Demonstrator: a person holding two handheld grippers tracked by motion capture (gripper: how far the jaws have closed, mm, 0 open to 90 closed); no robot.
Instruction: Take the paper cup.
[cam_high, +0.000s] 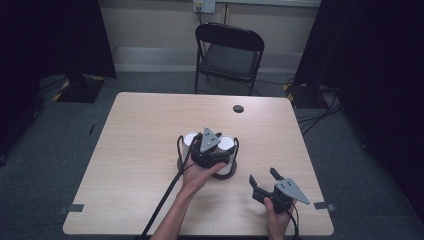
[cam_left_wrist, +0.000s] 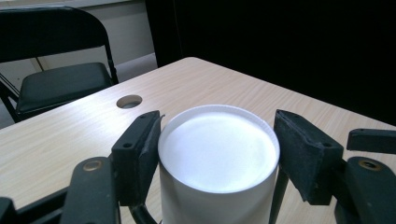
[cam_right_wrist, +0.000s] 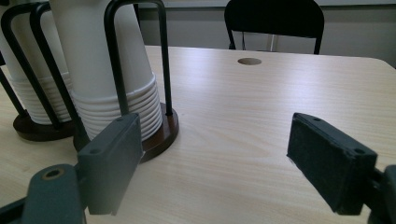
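Two stacks of upturned white paper cups stand in a black wire rack on a dark round base (cam_right_wrist: 161, 135) near the table's middle. The left stack (cam_high: 190, 140) and the right stack (cam_high: 229, 144) sit side by side. My left gripper (cam_high: 210, 146) reaches over the rack from the near side. In the left gripper view its pads (cam_left_wrist: 140, 149) press both sides of a stack's top cup (cam_left_wrist: 217, 154). My right gripper (cam_high: 263, 176) rests low at the front right, jaws open, with bare table between them (cam_right_wrist: 222, 158). The nearer stack (cam_right_wrist: 107, 70) rises just left of its left pad.
A black folding chair (cam_high: 230, 50) stands beyond the table's far edge. A round cable hole (cam_high: 238, 108) lies near that edge. The left gripper's cable (cam_high: 167, 197) trails to the front edge. Dark curtains flank the room.
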